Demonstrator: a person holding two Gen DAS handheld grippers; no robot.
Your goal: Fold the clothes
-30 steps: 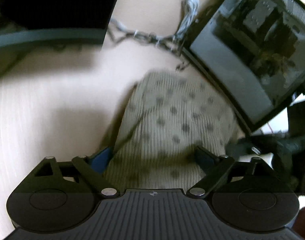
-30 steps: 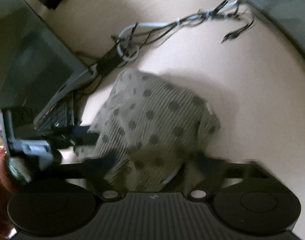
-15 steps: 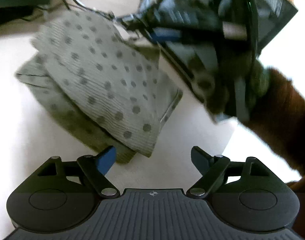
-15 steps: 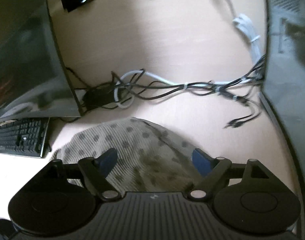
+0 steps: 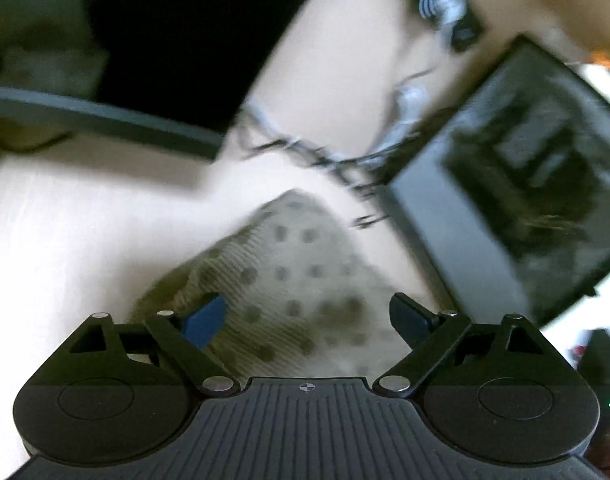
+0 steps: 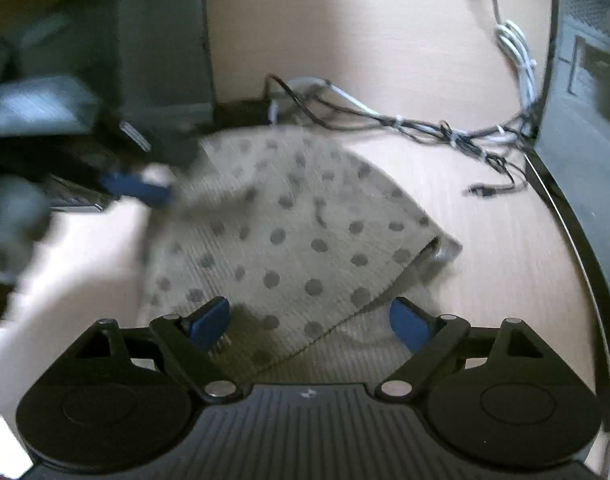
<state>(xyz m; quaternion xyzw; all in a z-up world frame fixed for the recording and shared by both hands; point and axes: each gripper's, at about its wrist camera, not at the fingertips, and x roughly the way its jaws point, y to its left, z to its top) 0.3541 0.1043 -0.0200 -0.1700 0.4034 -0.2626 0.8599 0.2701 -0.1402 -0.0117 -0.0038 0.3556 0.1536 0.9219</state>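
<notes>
The dotted garment (image 6: 305, 236) is seen folded on the table (image 6: 505, 264), between both wide-open, empty hand-held grippers: left (image 5: 307, 318), right (image 6: 311, 320). The cables (image 6: 425, 128) just beyond could be snagged if its far edge is dragged.

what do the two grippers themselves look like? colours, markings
Both match. The left gripper and right gripper have a ribbed dark-grey body with a small centre mark, black linkage arms on silver pivot pins, round black discs either side, and blue fingers. No cables or sleeves visible.
</notes>
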